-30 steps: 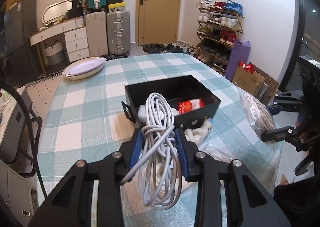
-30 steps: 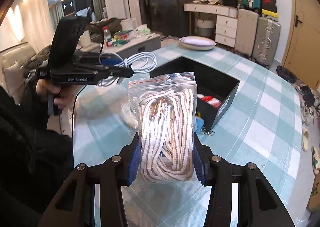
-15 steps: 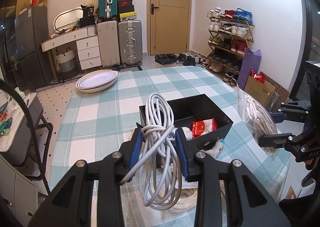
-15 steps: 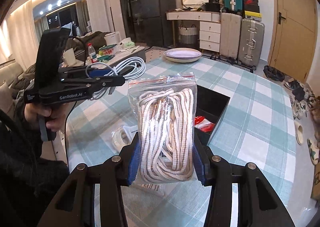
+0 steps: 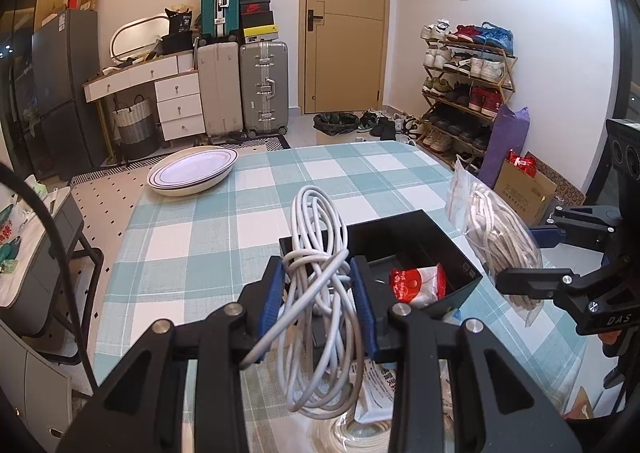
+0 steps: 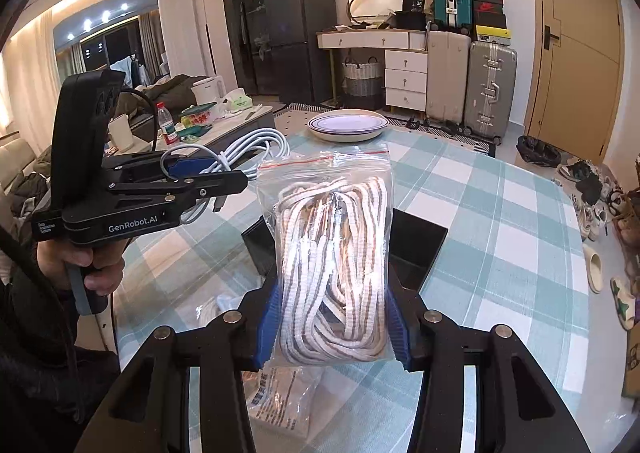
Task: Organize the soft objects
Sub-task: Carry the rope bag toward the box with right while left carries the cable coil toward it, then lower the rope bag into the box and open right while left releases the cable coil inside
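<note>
My left gripper [image 5: 318, 307] is shut on a coiled white cable [image 5: 320, 293], held above the table near the black box [image 5: 460, 265]. The box holds a red and white packet [image 5: 416, 285]. My right gripper [image 6: 330, 317] is shut on a clear zip bag of white rope [image 6: 334, 261], held over the box [image 6: 416, 249]. The bag also shows in the left wrist view [image 5: 496, 229], right of the box. The left gripper with its cable [image 6: 248, 149] shows in the right wrist view at the left.
A checked teal tablecloth [image 5: 224, 237] covers the table. Stacked white plates [image 5: 192, 171] sit at its far end. A plastic packet [image 6: 280, 401] and a white cord coil [image 5: 360, 437] lie on the table below the grippers. Suitcases and a shoe rack stand beyond.
Both grippers have risen and pulled back from the box with their loads. The box now looks lower and farther in both views.
</note>
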`<state>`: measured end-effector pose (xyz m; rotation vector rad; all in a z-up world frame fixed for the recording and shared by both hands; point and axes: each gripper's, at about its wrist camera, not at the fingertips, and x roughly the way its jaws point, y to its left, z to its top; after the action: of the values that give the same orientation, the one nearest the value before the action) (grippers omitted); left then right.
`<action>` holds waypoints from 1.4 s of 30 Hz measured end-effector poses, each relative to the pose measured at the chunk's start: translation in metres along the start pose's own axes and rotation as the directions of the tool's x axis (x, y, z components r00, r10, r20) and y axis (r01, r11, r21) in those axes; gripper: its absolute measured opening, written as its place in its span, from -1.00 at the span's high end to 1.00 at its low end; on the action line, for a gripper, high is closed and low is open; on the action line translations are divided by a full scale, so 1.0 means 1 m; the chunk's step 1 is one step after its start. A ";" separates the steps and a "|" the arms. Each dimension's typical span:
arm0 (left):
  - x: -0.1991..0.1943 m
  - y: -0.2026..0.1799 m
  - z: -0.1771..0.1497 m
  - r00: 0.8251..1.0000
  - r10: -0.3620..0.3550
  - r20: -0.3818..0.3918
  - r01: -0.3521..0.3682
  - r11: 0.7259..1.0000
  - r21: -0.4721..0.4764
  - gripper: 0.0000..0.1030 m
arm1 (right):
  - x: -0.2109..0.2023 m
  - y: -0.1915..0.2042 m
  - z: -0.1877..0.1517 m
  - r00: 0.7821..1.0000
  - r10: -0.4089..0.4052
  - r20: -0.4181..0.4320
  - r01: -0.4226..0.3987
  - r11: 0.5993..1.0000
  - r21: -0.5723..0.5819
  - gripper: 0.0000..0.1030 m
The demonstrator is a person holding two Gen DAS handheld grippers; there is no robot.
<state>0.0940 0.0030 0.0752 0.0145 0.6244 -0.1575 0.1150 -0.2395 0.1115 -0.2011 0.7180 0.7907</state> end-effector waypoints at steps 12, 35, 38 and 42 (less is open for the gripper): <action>0.030 0.004 0.007 1.000 -0.014 -0.012 0.014 1.000 -0.001 0.36 | 0.028 -0.011 0.007 0.998 -0.058 0.000 0.058 0.998 0.012 0.09; 0.071 0.008 0.006 0.999 -0.015 -0.037 0.015 1.000 0.001 0.36 | 0.074 -0.025 0.012 0.992 -0.118 -0.041 0.116 0.992 -0.038 0.09; 0.073 0.009 0.005 0.999 -0.023 -0.034 0.023 1.000 0.000 0.37 | 0.075 -0.024 0.012 0.991 -0.126 -0.043 0.124 0.991 -0.045 0.09; 0.074 0.005 0.004 0.999 -0.031 -0.033 0.031 0.999 0.008 0.37 | 0.078 -0.022 0.012 0.991 -0.128 -0.045 0.125 0.991 -0.055 0.09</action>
<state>0.1562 -0.0032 0.0355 0.0155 0.6569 -0.1898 0.1748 -0.2048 0.0671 -0.3103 0.7233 0.6857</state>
